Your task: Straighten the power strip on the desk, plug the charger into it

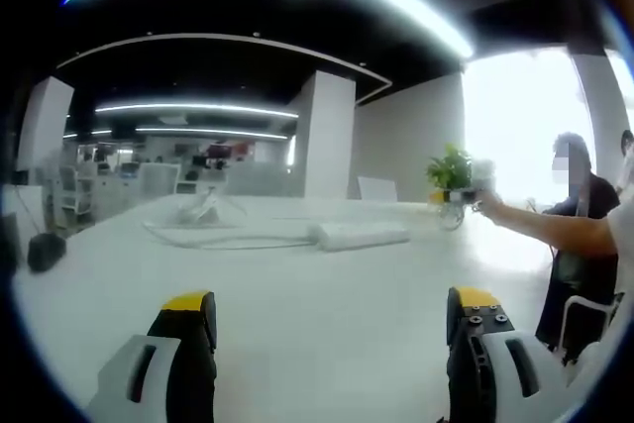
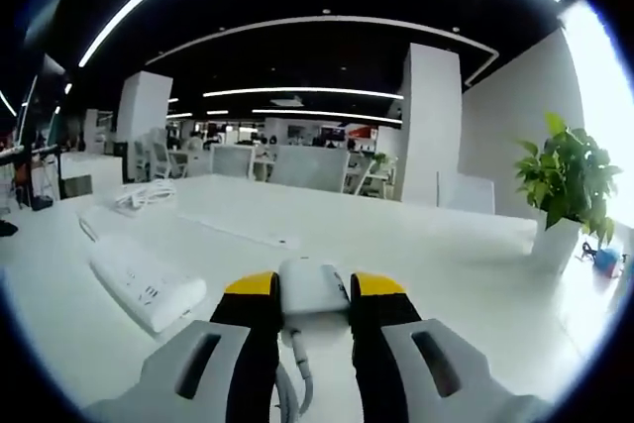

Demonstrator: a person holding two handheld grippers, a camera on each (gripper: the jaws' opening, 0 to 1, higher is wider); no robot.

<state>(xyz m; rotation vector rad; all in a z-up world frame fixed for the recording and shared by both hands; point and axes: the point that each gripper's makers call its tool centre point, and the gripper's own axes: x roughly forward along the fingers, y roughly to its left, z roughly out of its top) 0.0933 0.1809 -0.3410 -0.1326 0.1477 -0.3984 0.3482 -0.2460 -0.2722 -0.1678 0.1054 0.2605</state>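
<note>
While your right hand-held gripper (image 2: 312, 289) is clamped on the white charger (image 2: 312, 286), its cable (image 2: 300, 369) hangs down between the yellow-tipped jaws, above the white tabletop (image 2: 446, 255). White power strip (image 2: 144, 282) lies flat just left of that gripper, lying at an angle, with its cord (image 2: 144, 195) coiled further back. Potted plant (image 2: 567, 195) stands to the right. Your left hand-held gripper (image 1: 332, 309) is spread wide, holding nothing, over bare tabletop (image 1: 327, 344). From the left gripper view the power strip (image 1: 359, 236) sits well ahead, cord (image 1: 213, 235) trailing left. Your arm (image 1: 555, 230) reaches toward the plant (image 1: 451, 170) on the right.
</note>
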